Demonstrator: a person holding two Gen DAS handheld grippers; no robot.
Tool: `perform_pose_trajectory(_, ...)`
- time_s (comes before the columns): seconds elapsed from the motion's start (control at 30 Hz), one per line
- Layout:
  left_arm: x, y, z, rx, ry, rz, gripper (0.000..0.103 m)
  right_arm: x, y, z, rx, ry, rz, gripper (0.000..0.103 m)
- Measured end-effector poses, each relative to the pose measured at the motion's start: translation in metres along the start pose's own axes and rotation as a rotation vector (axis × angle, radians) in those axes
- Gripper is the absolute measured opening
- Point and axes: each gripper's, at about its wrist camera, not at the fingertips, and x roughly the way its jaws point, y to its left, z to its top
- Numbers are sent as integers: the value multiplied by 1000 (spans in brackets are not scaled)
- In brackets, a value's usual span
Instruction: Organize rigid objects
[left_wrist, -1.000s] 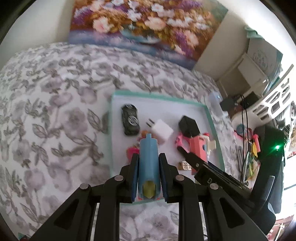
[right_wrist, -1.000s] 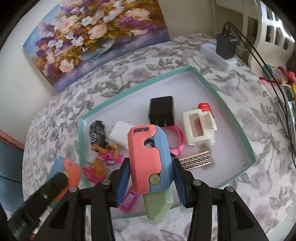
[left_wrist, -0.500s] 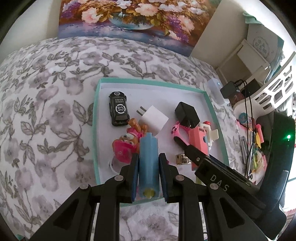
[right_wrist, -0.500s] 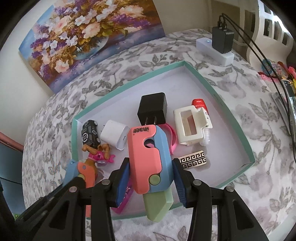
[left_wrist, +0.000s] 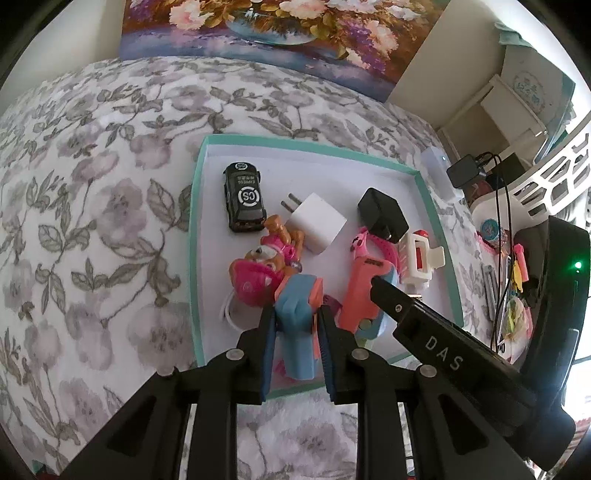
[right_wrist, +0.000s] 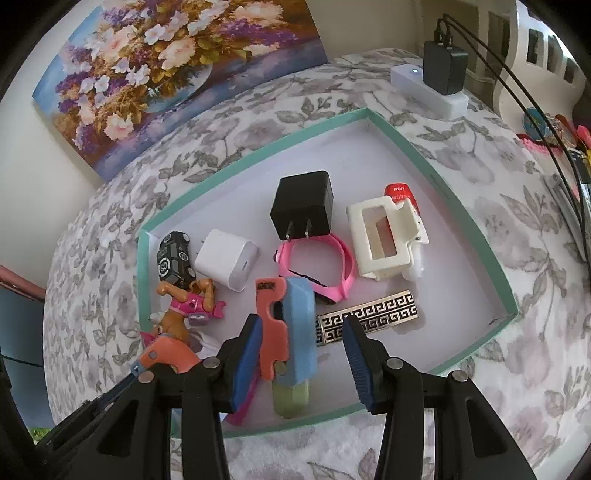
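Quick count of what's in the teal tray (left_wrist: 191, 258), on the floral cloth:

- 2 orange/blue toy knives
- 2 plug chargers: 1 white (left_wrist: 317, 223), 1 black (right_wrist: 303, 201)
- 1 black toy car (left_wrist: 243, 201), at about 11 o'clock in the tray
- 1 pup figure w/ pink helmet (left_wrist: 266, 273)
- 1 pink wristband (right_wrist: 343, 273)
- 1 cream holder (right_wrist: 380, 236) w/ a red-capped tube in it, at 2 o'clock
- 1 key-pattern bar (right_wrist: 369, 317)

Left gripper (left_wrist: 296, 317) is clenched on knife no. 1 (left_wrist: 295, 354), low over the tray's 6 o'clock edge, its tip up against the pup's helmet.

Right gripper (right_wrist: 302, 323) has its jaws standing apart. Knife no. 2 (right_wrist: 299, 350) sits between them, turned on edge over the near part of the tray. There's a clear gap to the right pad, so no clamp. Its green blade (right_wrist: 291, 397) points to 6.

Hard to make out: a pink strip (right_wrist: 242, 406) is mostly under the right claw's left finger, and a white loop (left_wrist: 225, 314) is half hidden by the helmet. Can't tell what either one is. The bar is partly covered by the right finger.
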Motion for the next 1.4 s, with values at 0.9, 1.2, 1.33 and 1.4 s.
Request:
perform_pose_trajectory(0.9,-24,72,-23,-108,-85,350,83,-15,27,-38,-154,-41,-93,80)
perform_pose_trajectory(1.2,-31,85,-30,-110,-106,413,93,-21,38,-53,-200,-60,-104,91)
perform_pose_trajectory(1.33,-39,89,-33,-109,-133,431,97,-28,41,-58,-211,-86,-98,103)
perform_pose_trajectory(1.4,-41,90,-34,-109,-142,437,100,-31,42,-59,-213,-97,-98,103)
